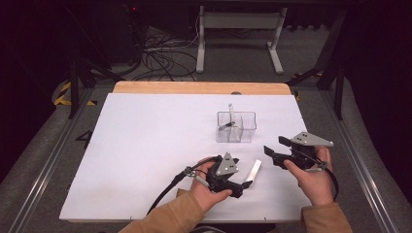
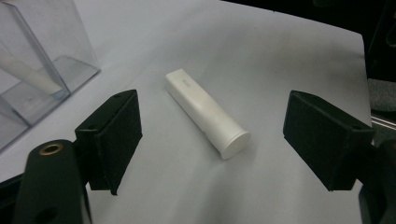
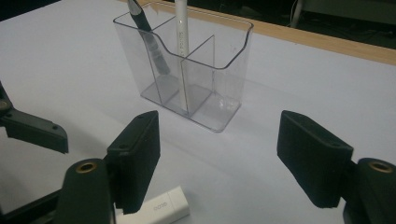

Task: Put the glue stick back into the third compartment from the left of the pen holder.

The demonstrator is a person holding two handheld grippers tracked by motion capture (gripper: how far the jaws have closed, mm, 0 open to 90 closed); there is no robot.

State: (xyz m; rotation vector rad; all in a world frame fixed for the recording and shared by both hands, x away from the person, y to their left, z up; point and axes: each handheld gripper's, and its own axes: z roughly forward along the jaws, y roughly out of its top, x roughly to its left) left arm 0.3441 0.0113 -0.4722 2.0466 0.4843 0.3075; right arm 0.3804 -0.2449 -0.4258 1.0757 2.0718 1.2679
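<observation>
**Three cameras, one shared patch of table**

The high view looks forward and down from above the near edge, taking in the whole white table (image 1: 145, 145). The left gripper view sits low and close over the white tube (image 2: 208, 112). The right gripper view faces the far-side clear holder (image 3: 205, 60). All three share tube (image 1: 254, 169) and holder (image 1: 236, 127).

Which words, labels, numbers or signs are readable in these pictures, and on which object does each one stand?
No text can be read with certainty.
White plastic stick lying on the table: a small grey print near its end, too blurred to read.
White pen standing in the clear plastic divided holder: faint print along its barrel, too small to read.
Clear plastic divided holder: no print visible.
</observation>
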